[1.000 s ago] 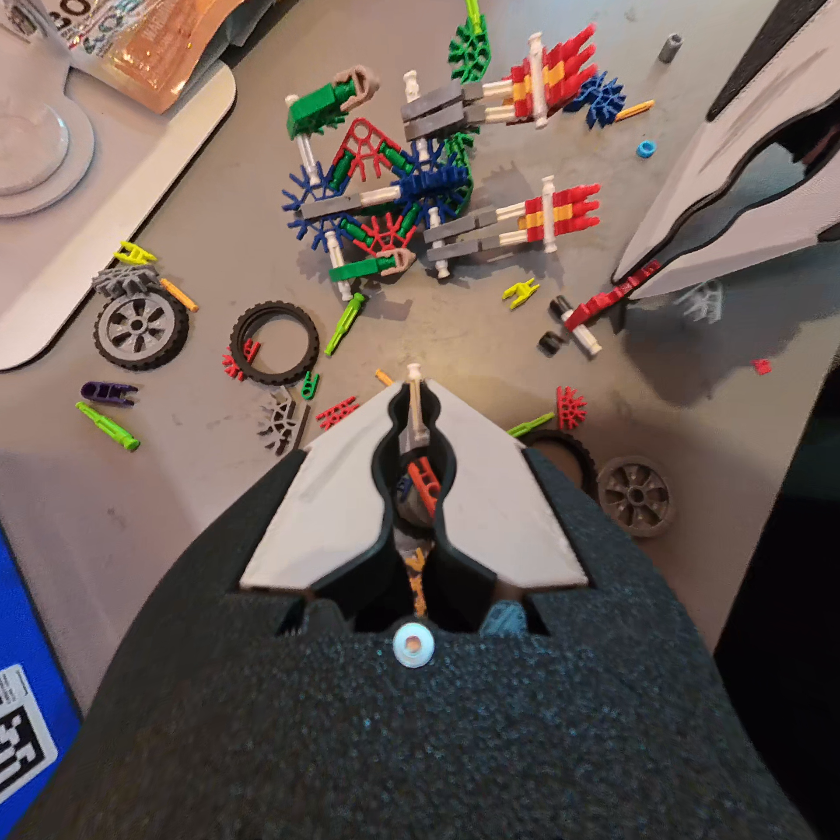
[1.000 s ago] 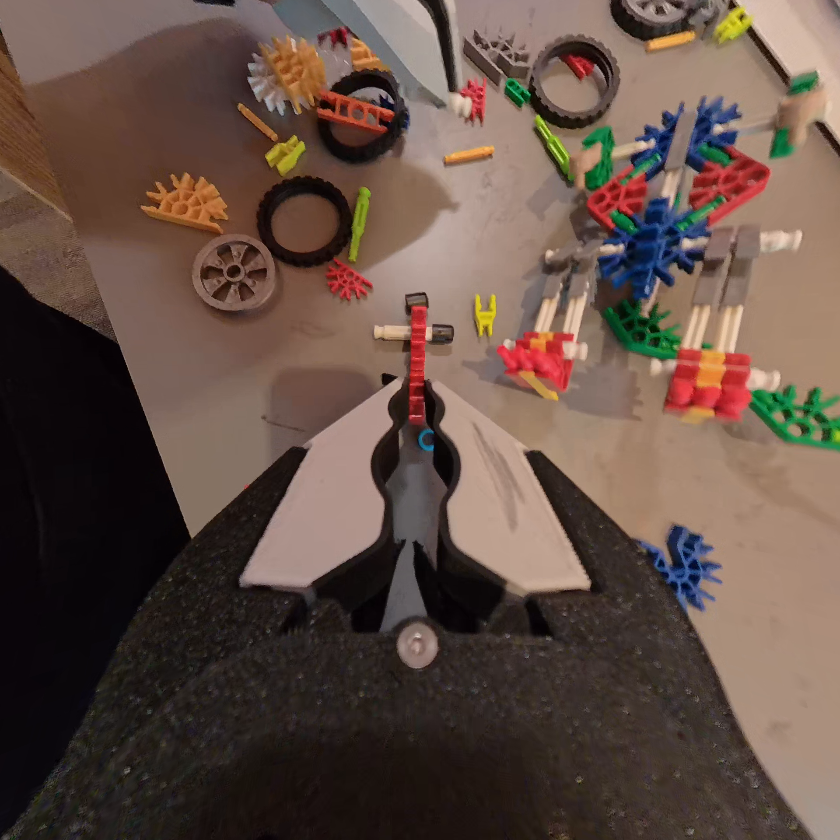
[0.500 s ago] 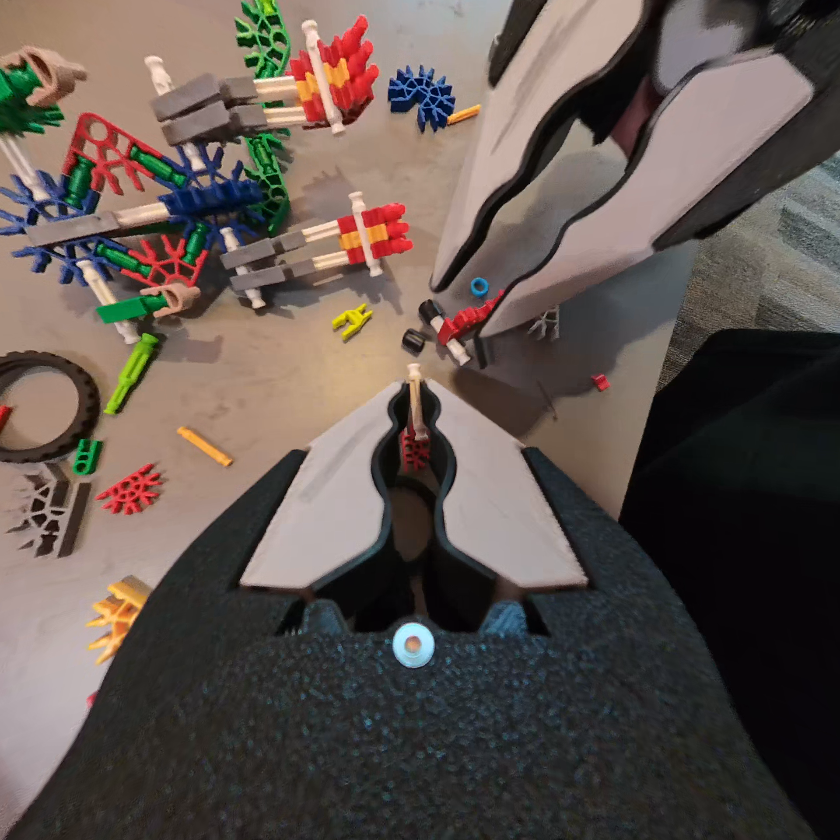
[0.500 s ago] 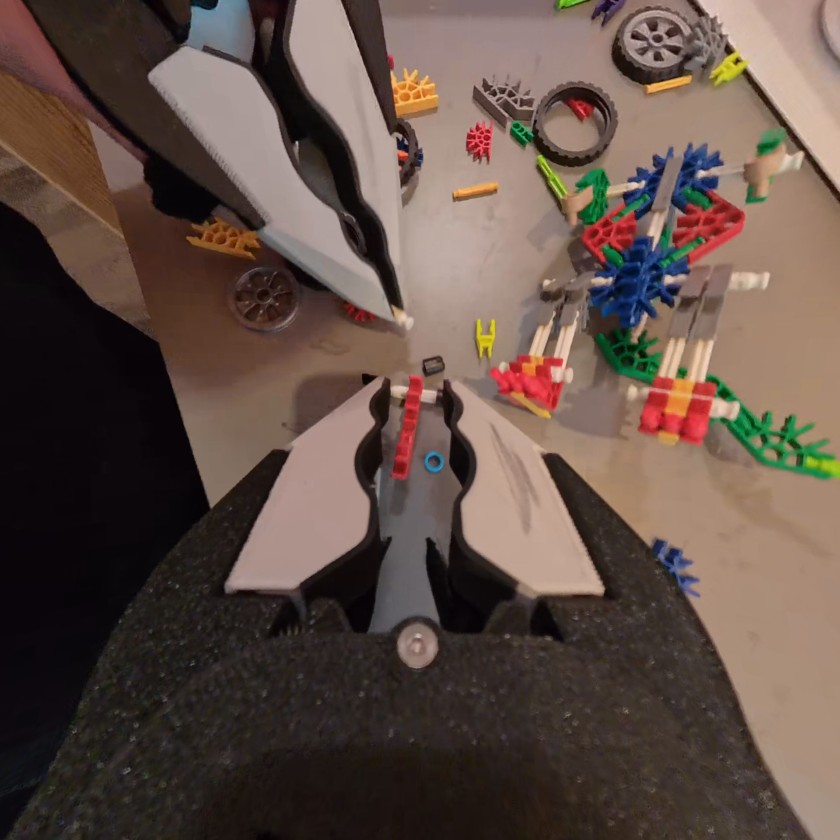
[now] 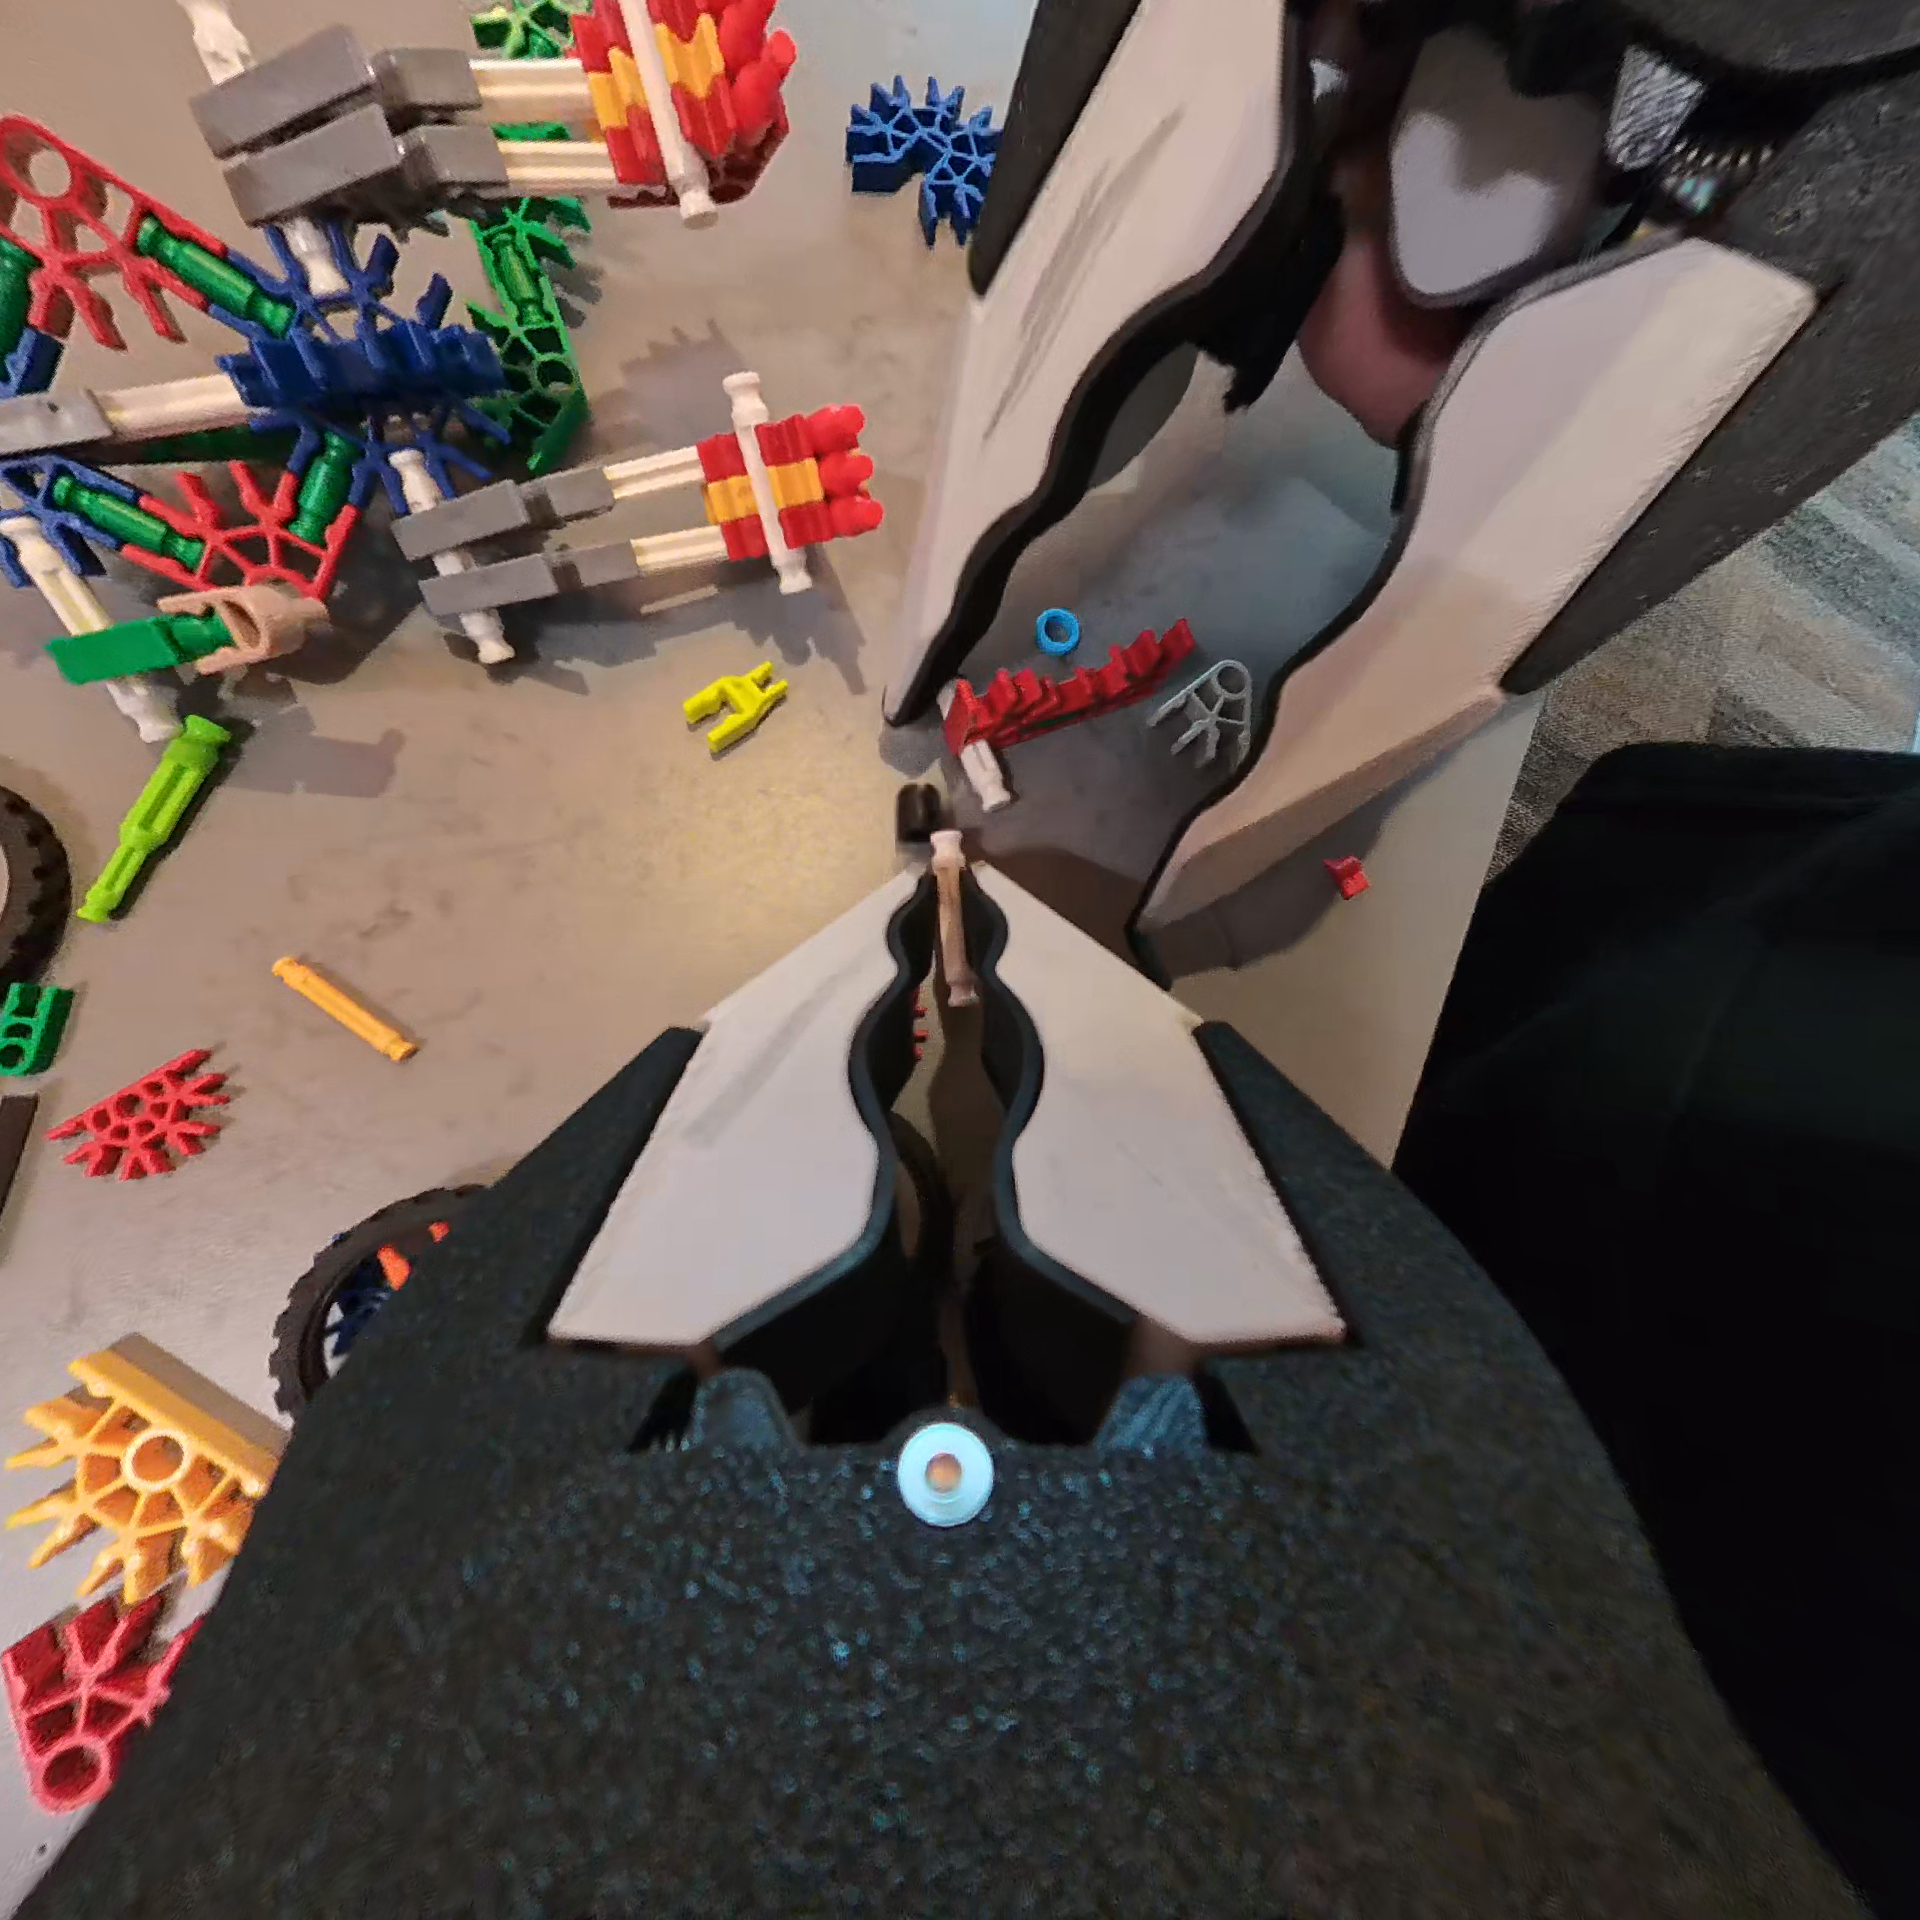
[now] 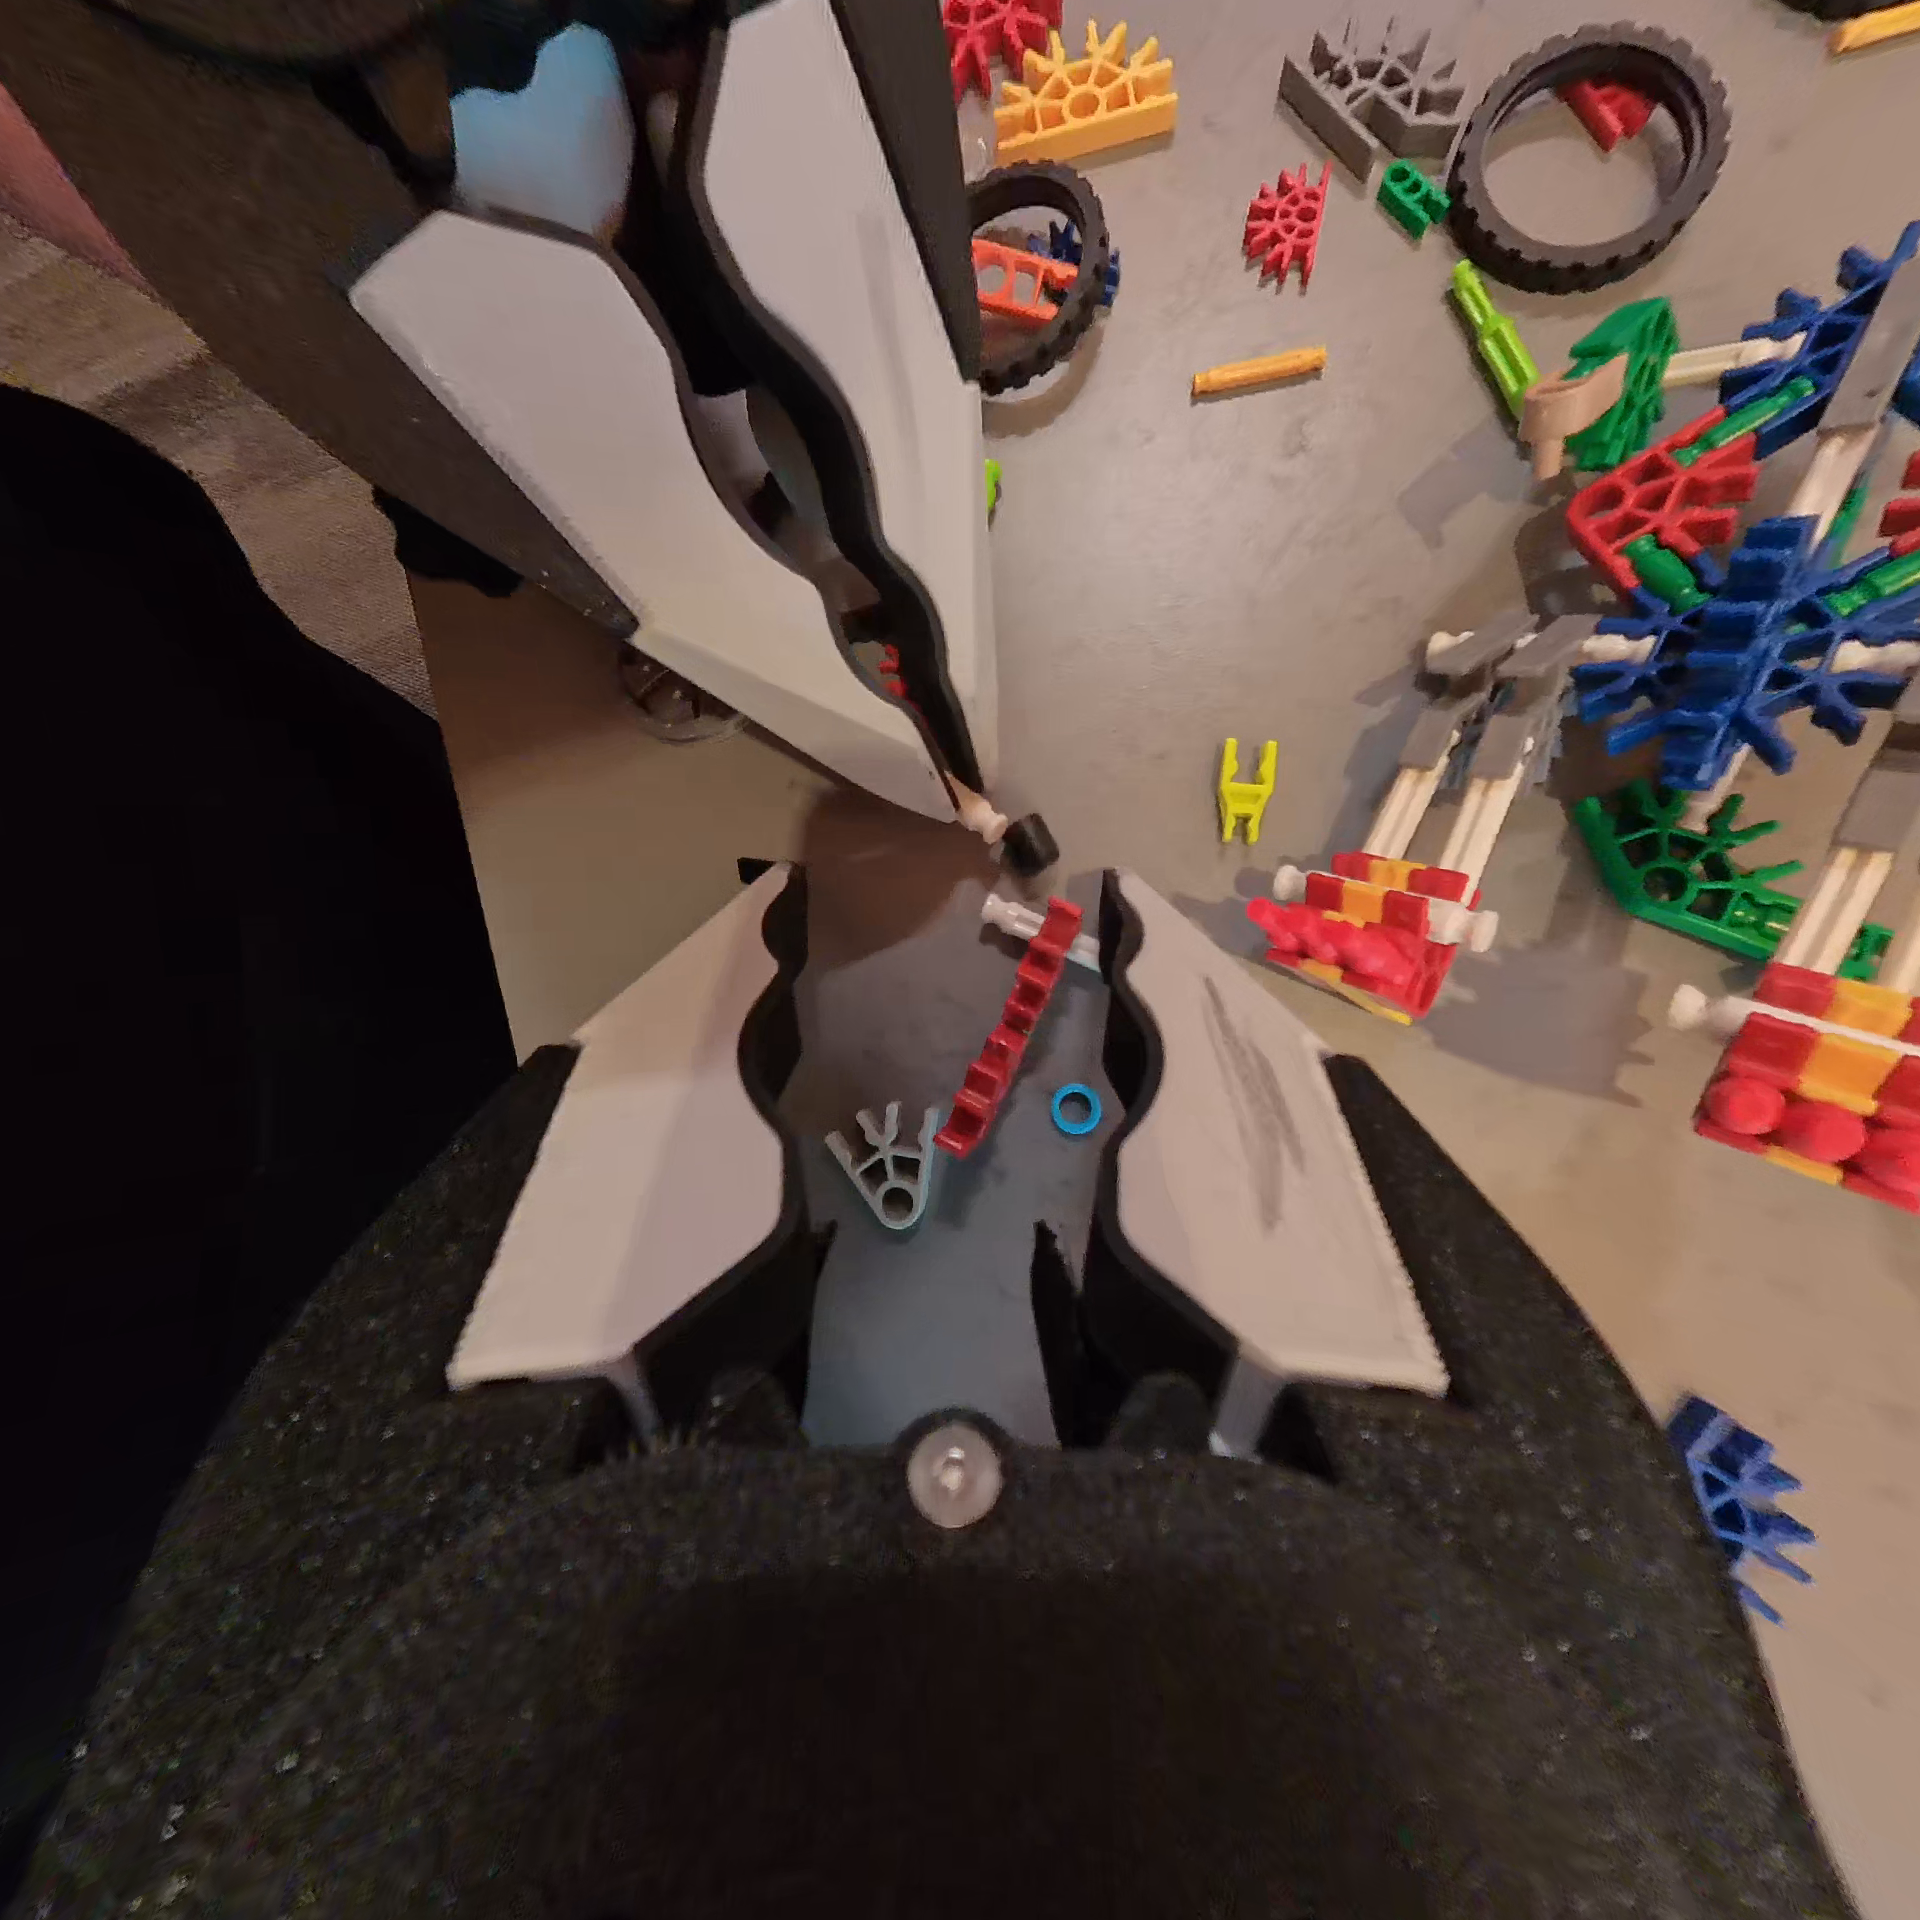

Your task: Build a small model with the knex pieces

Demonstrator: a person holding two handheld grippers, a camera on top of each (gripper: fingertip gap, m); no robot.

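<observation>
Since a second ago: right gripper [image 6: 951,883] gone from pinching the red toothed connector [image 6: 1003,1029] to spread wide, that piece now lying loose on the grey table [image 6: 1164,582] between the fingers; left gripper [image 5: 948,883] brought in close, tip to tip with the right one.

Left gripper first: closed tight on a short white rod [image 5: 951,925], long axis running straight along the fingers, one knobbed end poking out past the tips toward the right gripper. Just beyond that end, a small black cap [image 5: 914,810] on the table, almost touching. Off to the left of the tips, a yellow clip [image 5: 736,704], a lime rod [image 5: 156,816] and an orange rod [image 5: 343,1008], all lying flat; farther left, a built cluster of blue, red and green pieces [image 5: 312,416].

Then the right gripper: open, holding nothing. Between its fingers, the red toothed connector, long axis slanted from near the right fingertip back toward the palm, threaded at its far end on a white rod stub [image 6: 1013,914] lying crosswise. Beside it, a small blue ring [image 6: 1075,1110] on the right and a grey fan-shaped connector [image 6: 888,1169] on the left. Right of the fingers, two red-and-yellow stacks [image 6: 1361,940] on white rods.
</observation>
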